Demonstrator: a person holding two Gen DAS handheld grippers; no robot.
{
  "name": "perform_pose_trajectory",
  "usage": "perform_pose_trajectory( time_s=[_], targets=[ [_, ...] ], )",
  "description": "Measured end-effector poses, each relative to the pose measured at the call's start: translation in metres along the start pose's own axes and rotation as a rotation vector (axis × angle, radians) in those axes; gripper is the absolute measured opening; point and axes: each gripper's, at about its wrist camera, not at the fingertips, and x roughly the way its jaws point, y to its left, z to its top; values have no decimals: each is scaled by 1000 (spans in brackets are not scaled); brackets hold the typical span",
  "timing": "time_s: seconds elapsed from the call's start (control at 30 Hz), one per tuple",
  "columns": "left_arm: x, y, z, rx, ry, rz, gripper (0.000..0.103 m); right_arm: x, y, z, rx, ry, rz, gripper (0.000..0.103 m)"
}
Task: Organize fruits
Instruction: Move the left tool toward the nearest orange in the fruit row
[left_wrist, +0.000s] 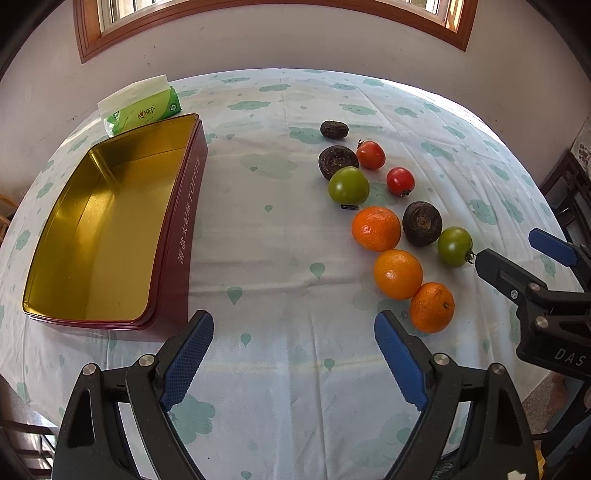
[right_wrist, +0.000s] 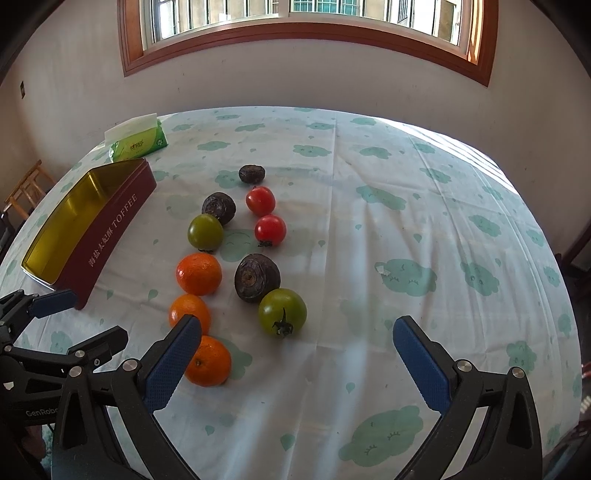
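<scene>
- Left gripper (left_wrist: 293, 352), black frame with blue ribbed pads: fingers spread wide over bare tablecloth, nothing between them.
- Right gripper (right_wrist: 297, 354), same build: fingers spread, empty, nearest round orange mandarin (right_wrist: 208, 361) just beside the left-hand pad.
- Risk: closing off-centre on a smooth round fruit; likely to squirt it sideways into the neighbouring mandarins (right_wrist: 190, 312).
- Risk: hard squeeze on the glossy green tomato (right_wrist: 282, 311); probably bruises or splits the skin.
- Fruit laid in two loose rows on the cloud-print tablecloth (right_wrist: 406, 221): three mandarins, two green and two red tomatoes (right_wrist: 270, 229), three dark wrinkled fruits (right_wrist: 257, 277), kind hard to tell.
- Maroon tin with gold interior (left_wrist: 103, 229) far left, empty, well apart from the fruit.
</scene>
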Motion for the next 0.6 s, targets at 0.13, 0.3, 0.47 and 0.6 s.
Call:
perform_pose_trajectory(
  time_s=[0.13,0.3,0.47,0.6],
  targets=[
    [1,-1,0,5,4,0,87,0,-1,0,-2,0,-2,103],
    [2,-2,1,8,8,4,87,0,-3,0,2,-1,-7,103],
    [3,-3,1,10,11,5,87,-2,-5,0,4,-3,-12,103],
    [3,-3,0,11,11,6,87,-3,-7,1,7,-2,-16,103]
  ],
)
